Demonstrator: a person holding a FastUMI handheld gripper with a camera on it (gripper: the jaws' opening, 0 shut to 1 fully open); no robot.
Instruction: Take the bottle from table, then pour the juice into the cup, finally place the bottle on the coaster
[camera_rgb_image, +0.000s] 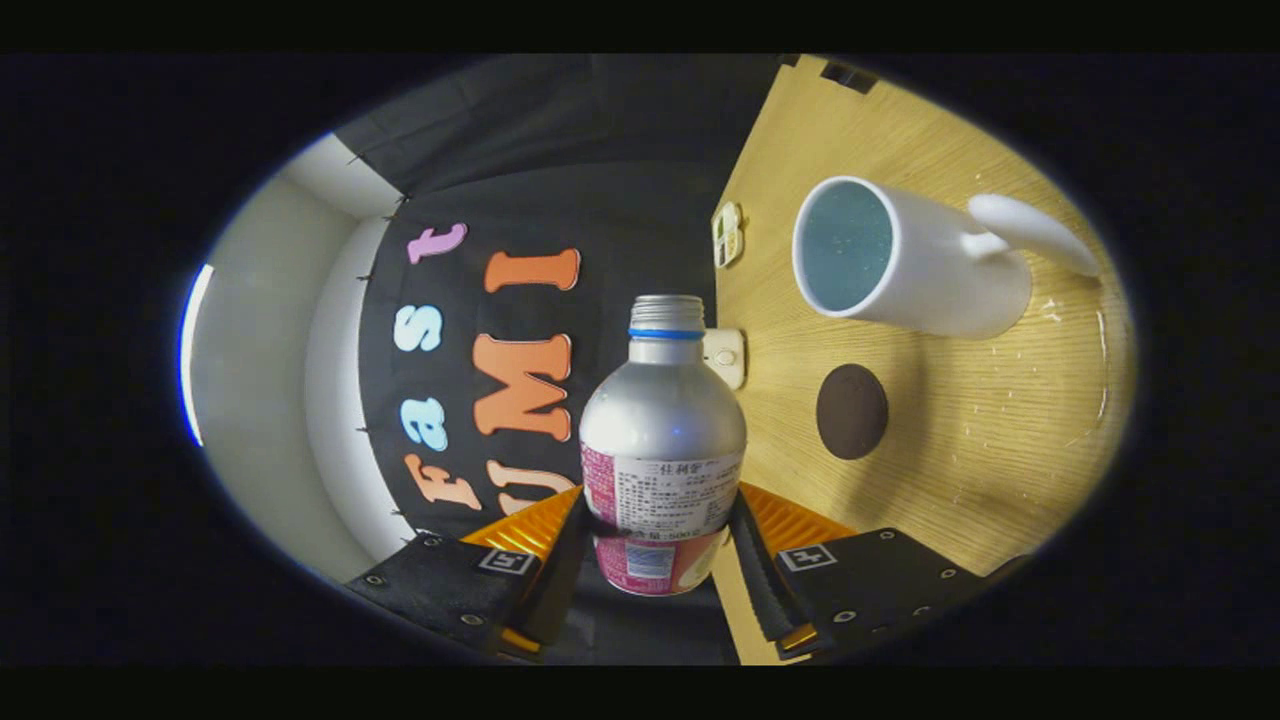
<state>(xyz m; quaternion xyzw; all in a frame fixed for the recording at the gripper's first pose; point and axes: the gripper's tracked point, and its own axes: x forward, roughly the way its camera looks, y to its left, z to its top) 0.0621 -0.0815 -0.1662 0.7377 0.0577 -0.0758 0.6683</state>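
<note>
Bottle (662, 430) was clamped between both gripper (660, 545) fingers, tipped sideways, uncapped. Cup (905, 260) was well apart; juice could be spilled onto table (1000, 430).

Hand-held gripper (660, 540) rolled sideways, both fingers (560, 560) clamped inward.

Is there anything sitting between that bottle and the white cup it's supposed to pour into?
Nothing visible does. The jaws of the gripper are clamped on the bottle, and only bare table lies between it and the cup; the coaster sits aside.
</note>
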